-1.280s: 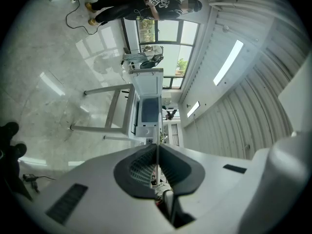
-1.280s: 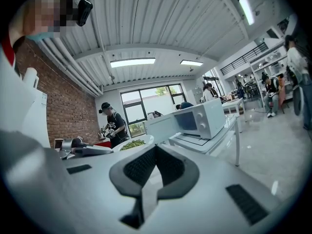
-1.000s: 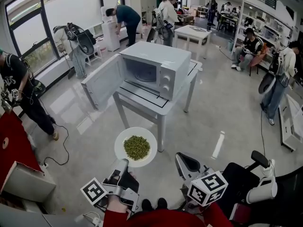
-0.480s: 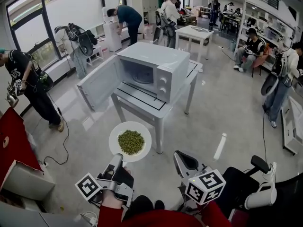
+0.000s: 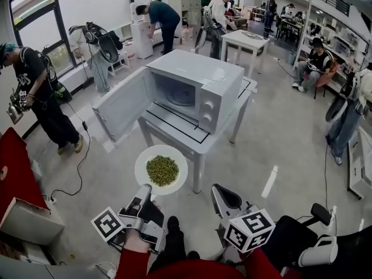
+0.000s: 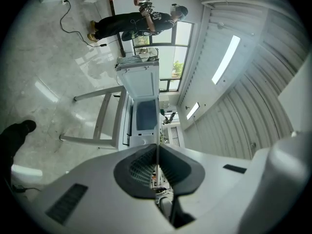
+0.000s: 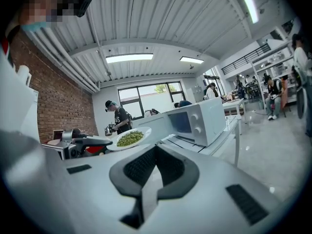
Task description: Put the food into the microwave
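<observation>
Glossy grey floor (image 5: 279,150), big windows (image 5: 87,7) + white table (image 5: 235,39) at back, brick wall (image 7: 53,101), ceiling strip lights (image 7: 129,58).

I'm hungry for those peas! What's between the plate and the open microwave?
Only the table's front edge lies between the plate and the microwave, seen in the head view.

open lab hall, worktables (image 5: 233,38), shelving (image 5: 329,23)
</observation>
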Demonstrator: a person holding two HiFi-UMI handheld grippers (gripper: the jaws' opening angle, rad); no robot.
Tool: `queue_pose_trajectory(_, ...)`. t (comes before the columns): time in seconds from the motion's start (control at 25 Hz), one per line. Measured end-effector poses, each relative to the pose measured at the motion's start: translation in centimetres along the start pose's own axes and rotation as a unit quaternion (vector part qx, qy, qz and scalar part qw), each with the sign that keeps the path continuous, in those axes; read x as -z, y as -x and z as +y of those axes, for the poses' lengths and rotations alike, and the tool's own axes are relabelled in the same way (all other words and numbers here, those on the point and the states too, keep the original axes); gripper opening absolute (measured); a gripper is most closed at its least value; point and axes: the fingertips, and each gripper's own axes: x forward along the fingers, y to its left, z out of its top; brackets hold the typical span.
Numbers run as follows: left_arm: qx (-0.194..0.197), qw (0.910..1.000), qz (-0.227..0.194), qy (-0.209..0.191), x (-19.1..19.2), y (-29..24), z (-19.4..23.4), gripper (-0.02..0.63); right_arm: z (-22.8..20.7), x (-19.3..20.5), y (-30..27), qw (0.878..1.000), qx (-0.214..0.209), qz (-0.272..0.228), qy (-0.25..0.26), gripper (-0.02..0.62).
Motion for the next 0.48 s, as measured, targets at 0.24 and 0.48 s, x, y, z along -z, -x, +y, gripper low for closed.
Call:
queue_pose_trajectory(0.24, -0.001, 0.9999, 0.017, -0.001, -3.7, -5.3, 1.1, 0.025, -1.2, -1.0, -5.3, 1.0, 0.013, 0.0, -0.001, 0.014)
queue_pose_trajectory(0.48, 0.001, 0.9993, 0.037, -0.004, -7.4, -11.3, 0.7, 0.025, -2.4, -3.1, -11.4, 0.999, 0.036, 0.007, -0.005, 0.014)
